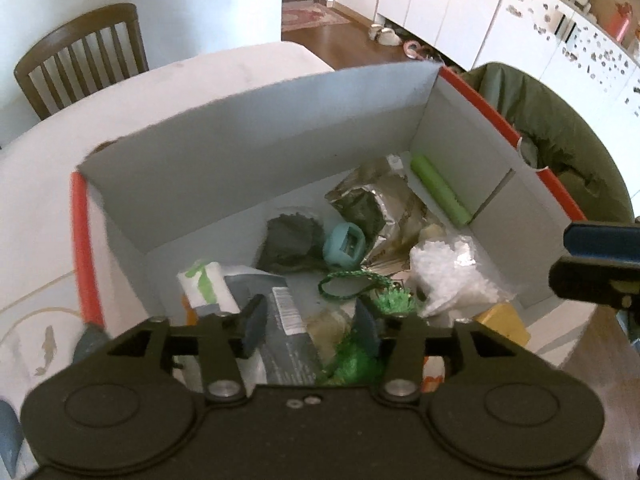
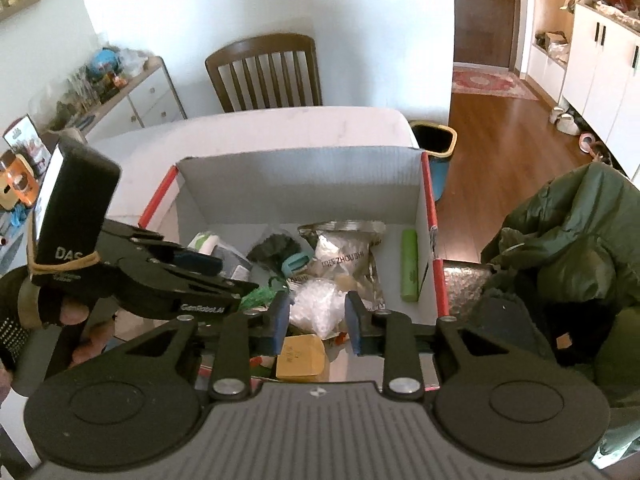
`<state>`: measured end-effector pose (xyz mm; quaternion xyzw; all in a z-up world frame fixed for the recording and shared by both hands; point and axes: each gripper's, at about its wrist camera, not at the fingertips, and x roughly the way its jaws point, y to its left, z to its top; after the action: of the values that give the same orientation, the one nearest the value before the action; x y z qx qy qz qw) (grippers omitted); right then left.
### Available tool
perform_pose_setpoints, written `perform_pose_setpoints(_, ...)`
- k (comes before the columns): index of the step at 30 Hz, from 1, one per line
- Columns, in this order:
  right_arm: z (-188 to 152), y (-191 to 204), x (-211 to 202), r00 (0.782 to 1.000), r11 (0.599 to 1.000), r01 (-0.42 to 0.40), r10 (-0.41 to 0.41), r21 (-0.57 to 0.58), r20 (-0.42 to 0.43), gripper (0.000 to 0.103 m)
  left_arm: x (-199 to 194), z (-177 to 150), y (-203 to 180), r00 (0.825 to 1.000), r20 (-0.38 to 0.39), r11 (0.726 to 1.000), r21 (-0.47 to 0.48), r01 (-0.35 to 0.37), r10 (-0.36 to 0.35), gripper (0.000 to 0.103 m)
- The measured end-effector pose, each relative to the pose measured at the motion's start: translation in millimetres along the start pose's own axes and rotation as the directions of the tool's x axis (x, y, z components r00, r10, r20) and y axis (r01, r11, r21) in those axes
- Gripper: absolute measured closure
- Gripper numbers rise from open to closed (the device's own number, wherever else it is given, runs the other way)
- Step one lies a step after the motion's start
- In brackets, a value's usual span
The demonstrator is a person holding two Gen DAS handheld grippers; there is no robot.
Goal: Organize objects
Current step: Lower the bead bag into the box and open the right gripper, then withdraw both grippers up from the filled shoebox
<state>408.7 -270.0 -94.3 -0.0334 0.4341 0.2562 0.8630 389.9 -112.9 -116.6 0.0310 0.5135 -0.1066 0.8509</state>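
Note:
An open cardboard box (image 1: 260,128) with white walls and red edges stands on the white table (image 1: 224,68). It holds a green cylinder (image 1: 440,190), a silver foil pouch (image 1: 384,204), a dark grey crumpled lump (image 1: 288,242), a teal square piece (image 1: 345,245), a green cord (image 1: 352,284), a clear plastic bag (image 1: 456,272), a yellow block (image 1: 506,322) and a grey barcode packet (image 1: 288,332). My left gripper (image 1: 310,330) hangs open over the grey packet. My right gripper (image 2: 316,322) is open above the plastic bag (image 2: 316,304) and yellow block (image 2: 300,354).
A wooden chair (image 2: 266,74) stands behind the table. A green jacket (image 2: 568,240) is draped close to the box's right side. On the floor beyond the box sits a yellow-rimmed bin (image 2: 434,142). A cluttered sideboard (image 2: 132,96) lines the left wall.

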Motion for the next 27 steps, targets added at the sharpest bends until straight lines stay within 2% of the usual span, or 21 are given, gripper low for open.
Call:
perform_pose_setpoints(4, -2, -1, -8, 1.0, 1.0, -0.015, 0.015, 0.007, 0.021, 0.069, -15, -4, 5, 0.999, 0.032, 1.0, -0.016, 0.007, -0.007, 0.042)
perform_pose_setpoints(7, -4, 1, -15, 0.999, 1.0, -0.02, 0.02, 0.004, 0.042, 0.06, -27, -9, 9, 0.998, 0.058, 1.0, -0.02, 0.012, -0.011, 0.037)
perform_pose_setpoints(14, -6, 4, -33, 0.994, 0.999, -0.046, 0.043, 0.023, 0.096, 0.047, -51, -18, 8, 0.992, 0.122, 0.999, -0.038, 0.033, -0.028, 0.024)
perform_pose_setpoints(19, -8, 7, -44, 0.988, 0.997, -0.061, 0.054, 0.041, 0.147, 0.035, -74, -26, 4, 0.98, 0.197, 0.999, -0.016, 0.031, -0.028, 0.017)
perform_pose_setpoints(27, -22, 15, -60, 0.973, 0.995, -0.082, 0.068, 0.056, 0.22, 0.02, -112, -42, 3, 0.952, 0.306, 0.999, -0.035, 0.036, -0.024, 0.006)
